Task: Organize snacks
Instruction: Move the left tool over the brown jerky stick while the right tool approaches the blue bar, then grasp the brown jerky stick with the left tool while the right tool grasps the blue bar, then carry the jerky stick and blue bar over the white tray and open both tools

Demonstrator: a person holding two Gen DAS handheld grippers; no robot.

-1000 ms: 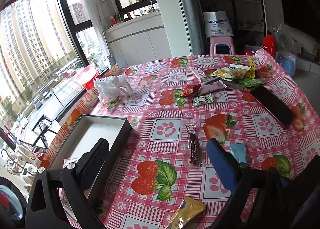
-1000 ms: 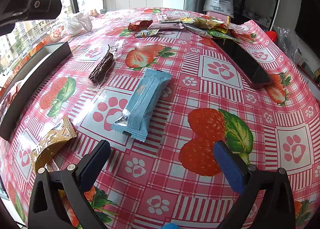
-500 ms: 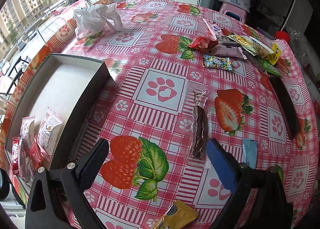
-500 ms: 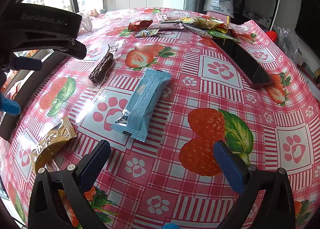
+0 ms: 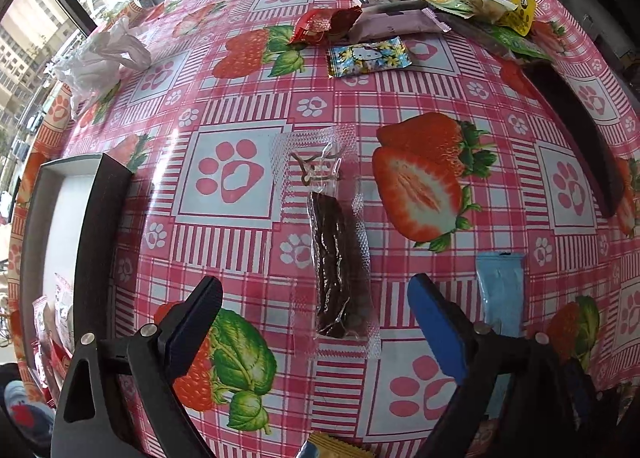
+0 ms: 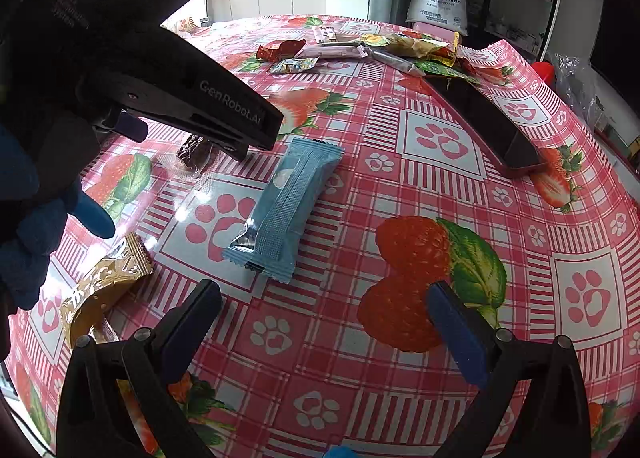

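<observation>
My left gripper (image 5: 316, 322) is open, its jaws on either side of the near end of a dark brown snack in a clear wrapper (image 5: 338, 262) that lies flat on the table. That snack shows partly under the left gripper's body in the right wrist view (image 6: 194, 151). My right gripper (image 6: 324, 318) is open and empty, low over the tablecloth, just short of a light blue snack packet (image 6: 288, 203), which also shows in the left wrist view (image 5: 500, 286). A black box (image 5: 52, 217) at the left holds a few snack packets.
A gold wrapper (image 6: 100, 290) lies at the near left. A pile of mixed snacks (image 5: 400, 9) lies at the far side. The box lid (image 6: 488, 125) lies at the right. A crumpled white plastic bag (image 5: 100, 61) sits far left.
My left gripper has swung from facing the room to looking down at the table and has come down over the dark brown snack. The right gripper has not moved.
</observation>
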